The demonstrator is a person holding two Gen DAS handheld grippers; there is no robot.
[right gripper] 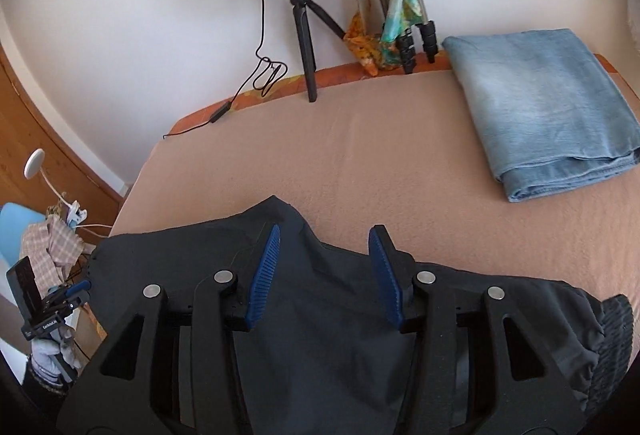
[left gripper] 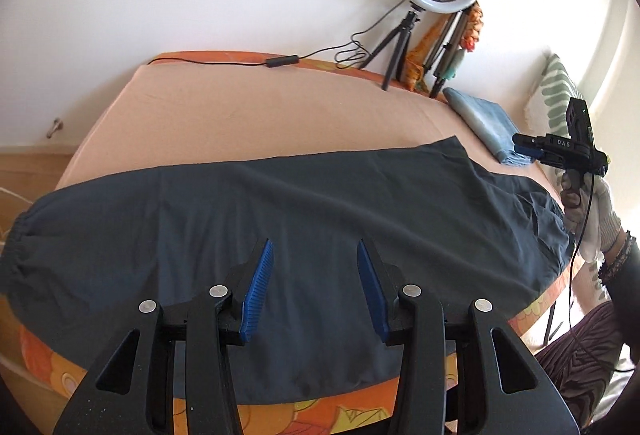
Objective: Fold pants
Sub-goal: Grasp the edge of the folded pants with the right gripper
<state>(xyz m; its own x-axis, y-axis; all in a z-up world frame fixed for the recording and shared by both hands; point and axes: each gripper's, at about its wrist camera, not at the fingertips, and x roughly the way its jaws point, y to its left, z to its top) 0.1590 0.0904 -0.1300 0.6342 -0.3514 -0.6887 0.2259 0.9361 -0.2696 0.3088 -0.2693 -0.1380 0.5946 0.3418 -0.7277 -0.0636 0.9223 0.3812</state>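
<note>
Across the bed (left gripper: 248, 107) lie limp, light dark pants (left gripper: 320, 203); with both grippers' fingers (left gripper: 262, 275) parted and empty, pinch the elastic waistband (right gripper: 616, 327).

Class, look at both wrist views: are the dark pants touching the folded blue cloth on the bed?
Apart. In the right wrist view a bare strip of the bed cover lies between the dark pants and the folded blue cloth.

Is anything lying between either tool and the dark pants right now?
Nothing visible. The left tool and right tool both hang open directly over the dark pants. The folded blue cloth lies apart, on the bed's far corner.
</note>
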